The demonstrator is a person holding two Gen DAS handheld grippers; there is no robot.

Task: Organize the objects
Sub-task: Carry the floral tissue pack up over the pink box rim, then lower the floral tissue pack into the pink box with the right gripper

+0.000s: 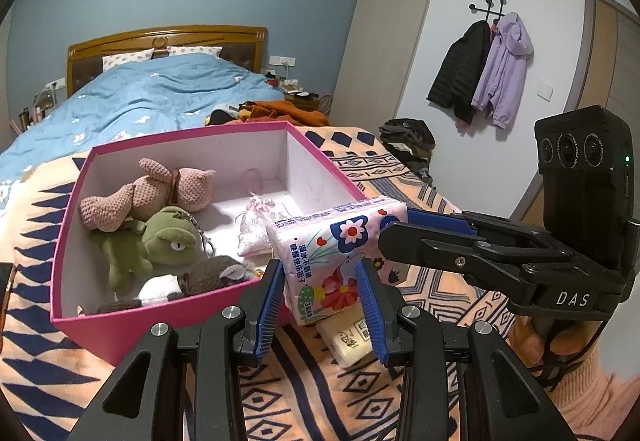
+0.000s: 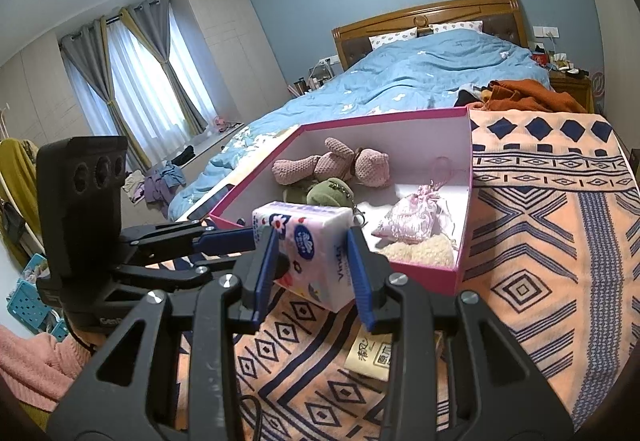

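A floral tissue pack [image 1: 340, 253] hangs just above the patterned blanket, at the near right corner of the pink box [image 1: 100, 317]. My left gripper [image 1: 320, 269] is shut on its lower end. My right gripper [image 2: 310, 241] is shut on the same pack [image 2: 312, 253] from the other side; it also shows in the left wrist view [image 1: 394, 227]. The box [image 2: 424, 275] holds a pink knitted bear [image 1: 148, 193], a green frog plush [image 1: 168, 237], a grey-white plush [image 1: 208, 273] and a pink satin pouch [image 2: 412, 219].
A beige packet [image 1: 350, 341] lies on the blanket under the pack, also in the right wrist view [image 2: 370, 357]. The orange-and-navy blanket [image 2: 540, 241] covers the bed's foot. Orange clothes [image 2: 520, 95] lie beyond the box. Coats [image 1: 484, 69] hang on the wall.
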